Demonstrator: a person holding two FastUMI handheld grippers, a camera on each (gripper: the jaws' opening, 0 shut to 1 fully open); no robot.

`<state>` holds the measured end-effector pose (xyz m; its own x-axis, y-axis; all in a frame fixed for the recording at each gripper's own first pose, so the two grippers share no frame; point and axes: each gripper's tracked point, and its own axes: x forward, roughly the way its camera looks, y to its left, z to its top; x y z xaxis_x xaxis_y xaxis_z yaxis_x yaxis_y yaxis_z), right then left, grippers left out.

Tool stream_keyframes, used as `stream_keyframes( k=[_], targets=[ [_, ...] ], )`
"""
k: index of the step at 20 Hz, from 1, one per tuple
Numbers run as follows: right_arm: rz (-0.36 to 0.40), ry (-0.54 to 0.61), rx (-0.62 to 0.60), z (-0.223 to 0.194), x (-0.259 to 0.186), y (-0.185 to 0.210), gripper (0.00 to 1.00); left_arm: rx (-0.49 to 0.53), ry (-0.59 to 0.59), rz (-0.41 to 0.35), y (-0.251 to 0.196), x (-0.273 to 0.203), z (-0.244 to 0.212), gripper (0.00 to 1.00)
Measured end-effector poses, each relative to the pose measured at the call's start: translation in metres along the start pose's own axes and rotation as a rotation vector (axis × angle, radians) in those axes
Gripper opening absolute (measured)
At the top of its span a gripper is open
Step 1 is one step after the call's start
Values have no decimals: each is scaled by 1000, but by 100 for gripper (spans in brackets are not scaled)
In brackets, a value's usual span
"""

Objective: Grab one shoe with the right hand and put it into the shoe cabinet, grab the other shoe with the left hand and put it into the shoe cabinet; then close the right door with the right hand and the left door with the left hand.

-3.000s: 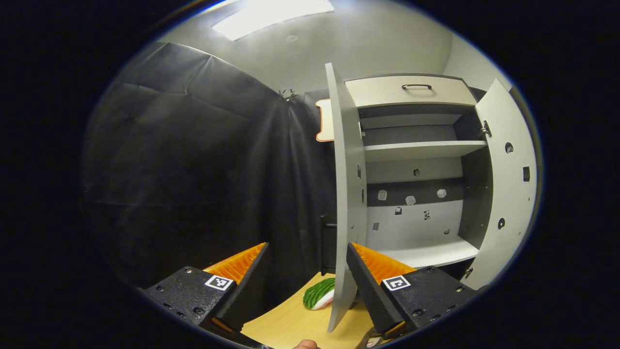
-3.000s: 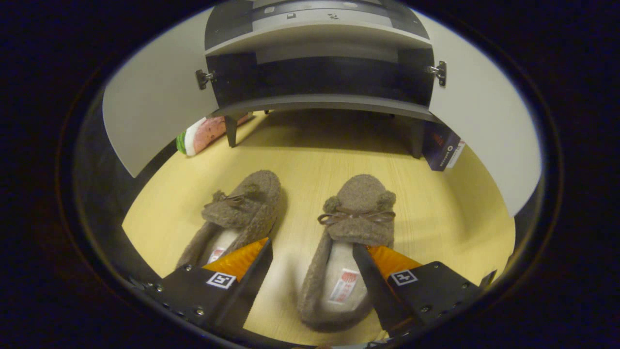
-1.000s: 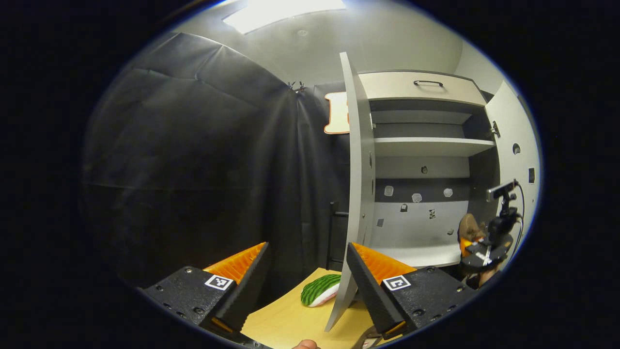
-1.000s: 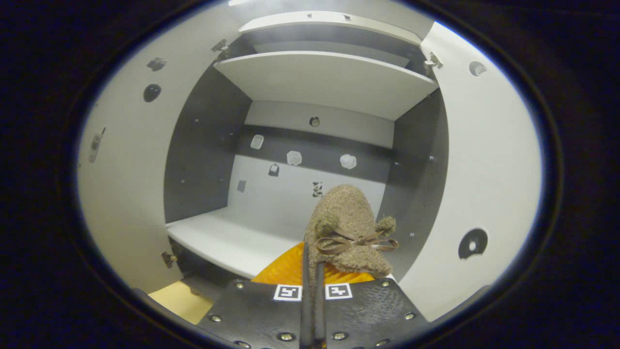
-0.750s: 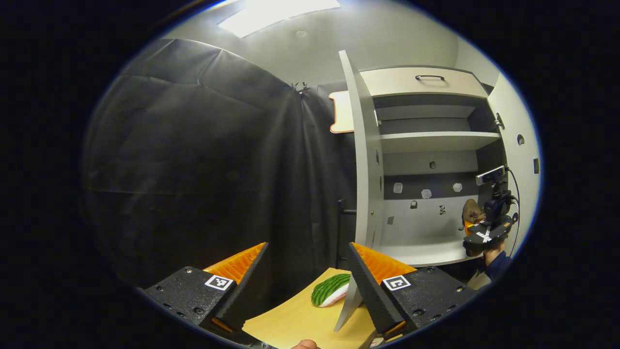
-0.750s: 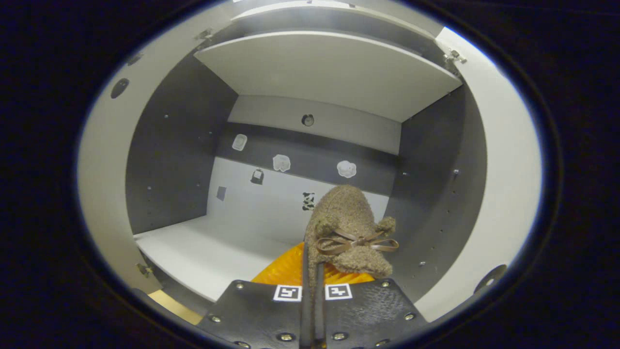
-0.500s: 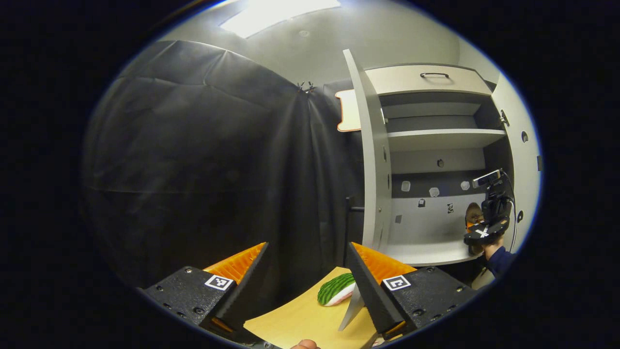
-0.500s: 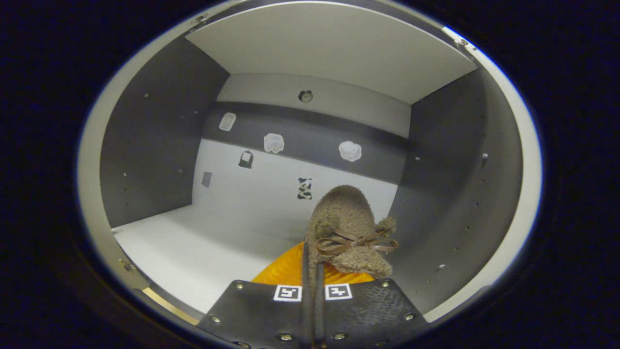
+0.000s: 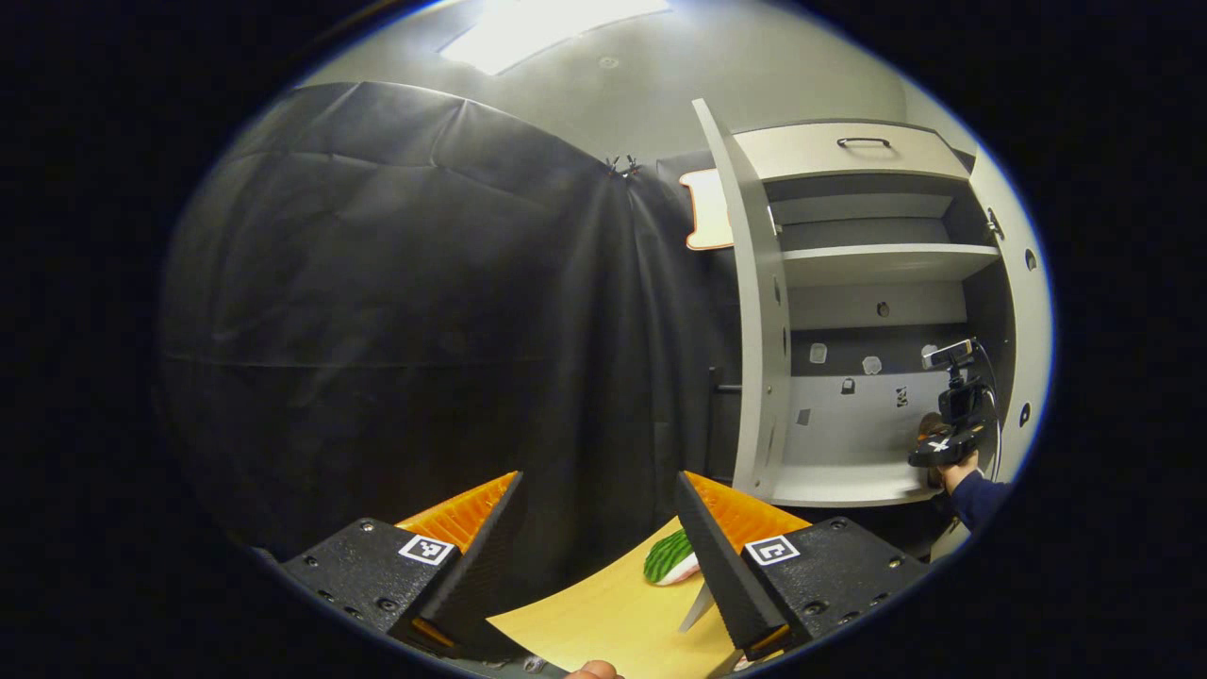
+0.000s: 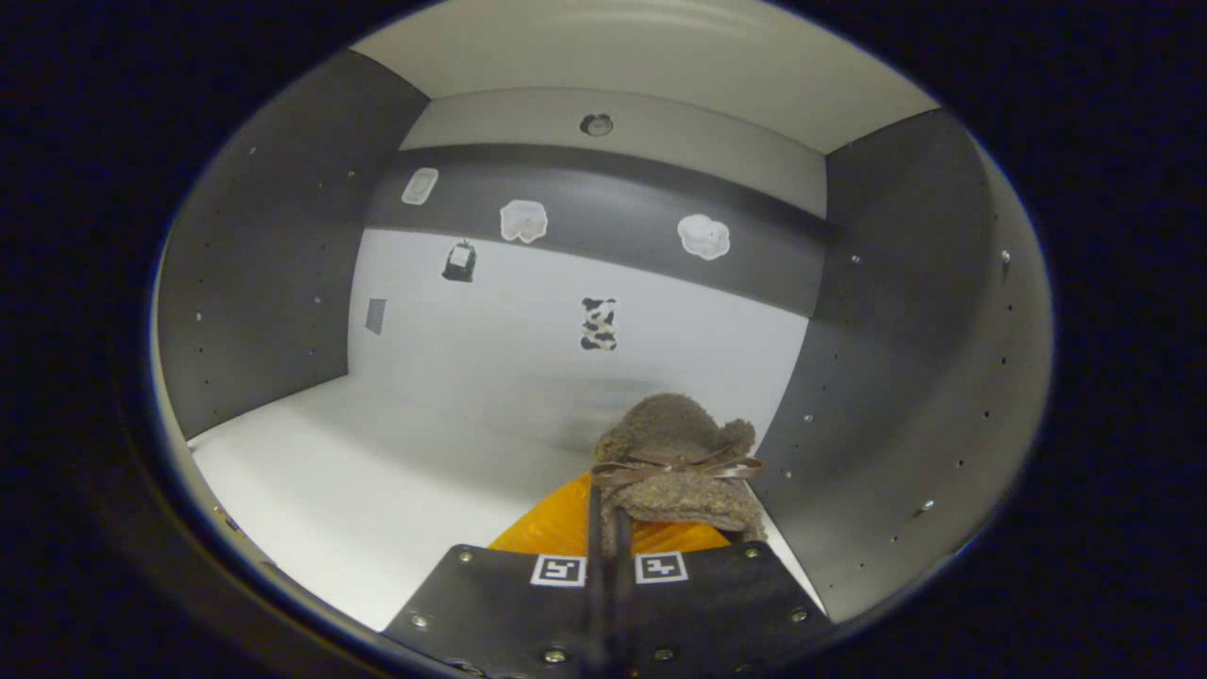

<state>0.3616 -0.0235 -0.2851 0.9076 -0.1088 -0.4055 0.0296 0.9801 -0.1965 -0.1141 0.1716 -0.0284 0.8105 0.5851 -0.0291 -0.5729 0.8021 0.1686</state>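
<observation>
Right gripper (image 10: 608,528) clamped tight on heel edge of fuzzy brown slipper (image 10: 674,462); slipper's long axis straight ahead of fingers, toe toward cabinet's back panel (image 10: 566,311). Slipper low over bottom shelf (image 10: 377,462), near its right rear corner; contact with shelf not discernible. Right hand reached deep into shoe cabinet (image 9: 877,264). Left gripper (image 9: 594,528) wide open, empty, held back outside left door (image 9: 759,311).

Bright ceiling light (image 9: 552,21) glares overhead; edges bend, corners dim.
</observation>
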Motion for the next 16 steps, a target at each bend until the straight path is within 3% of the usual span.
stream_keyframes(
  k=[1,3,4,5,8,9,11,16],
  targets=[
    [-7,18,8,-3,3,-1,5,2,1,13,7,-4,0,96],
    [-10,57,38,-9,6,-3,5,-4,0,36,16,-9,1,93],
    [-14,79,49,-13,7,-3,9,-12,3,44,19,-11,0,93],
    [2,93,57,-13,4,-2,13,-22,5,49,20,-12,-1,99],
    [63,109,44,-15,-3,10,43,-51,20,31,13,-13,-5,96],
    [77,117,24,-18,-6,13,60,-55,24,18,9,-13,-6,96],
    [110,133,-13,-23,-17,20,74,-51,24,-11,0,-14,-5,93],
    [137,154,13,-25,-40,18,77,-35,6,-96,-21,-13,1,96]
  ],
)
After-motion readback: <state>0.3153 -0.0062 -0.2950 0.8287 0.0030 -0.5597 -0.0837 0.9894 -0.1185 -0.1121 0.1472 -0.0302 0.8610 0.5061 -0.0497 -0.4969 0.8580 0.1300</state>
